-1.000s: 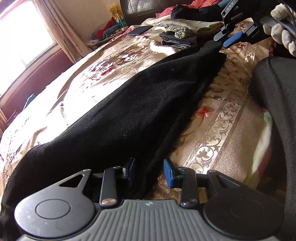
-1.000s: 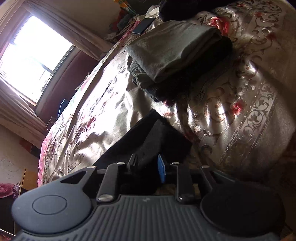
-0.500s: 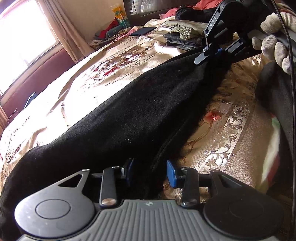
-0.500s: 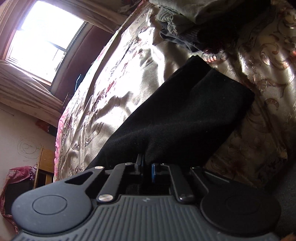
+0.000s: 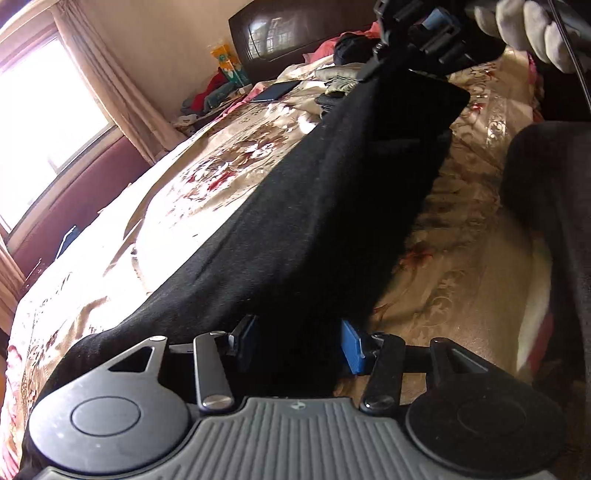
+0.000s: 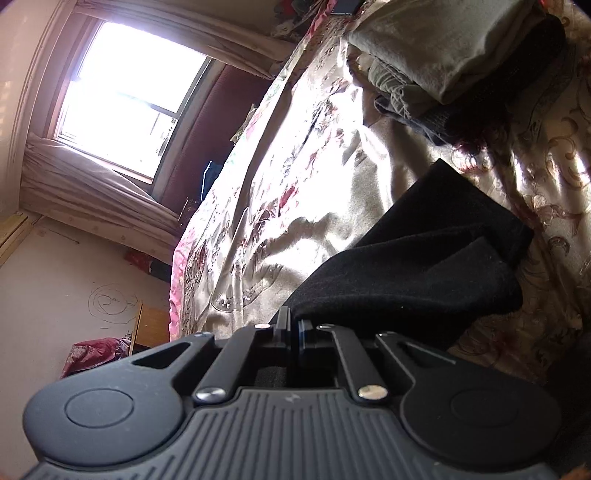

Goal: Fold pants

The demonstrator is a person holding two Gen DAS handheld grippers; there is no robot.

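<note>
Black pants (image 5: pixel 332 206) lie stretched along the gold floral bedspread (image 5: pixel 221 173). My left gripper (image 5: pixel 299 341) is open, its blue pads on either side of the near end of the pants. My right gripper (image 6: pixel 293 328) is shut on the far leg end of the pants (image 6: pixel 424 273) and holds it lifted off the bed. It shows at the top of the left wrist view (image 5: pixel 413 40), held by a gloved hand (image 5: pixel 524 29).
A stack of folded clothes (image 6: pixel 454 59) lies on the bed beyond the pants. A dark tablet (image 5: pixel 275 90) lies near the headboard (image 5: pixel 295 37). A window (image 6: pixel 133 96) with curtains is to the left. A dark-clothed leg (image 5: pixel 546 192) is at the right.
My right gripper has closed on the leg end and lifted it off the bed, toward the left gripper. My left gripper stays open around the near end.
</note>
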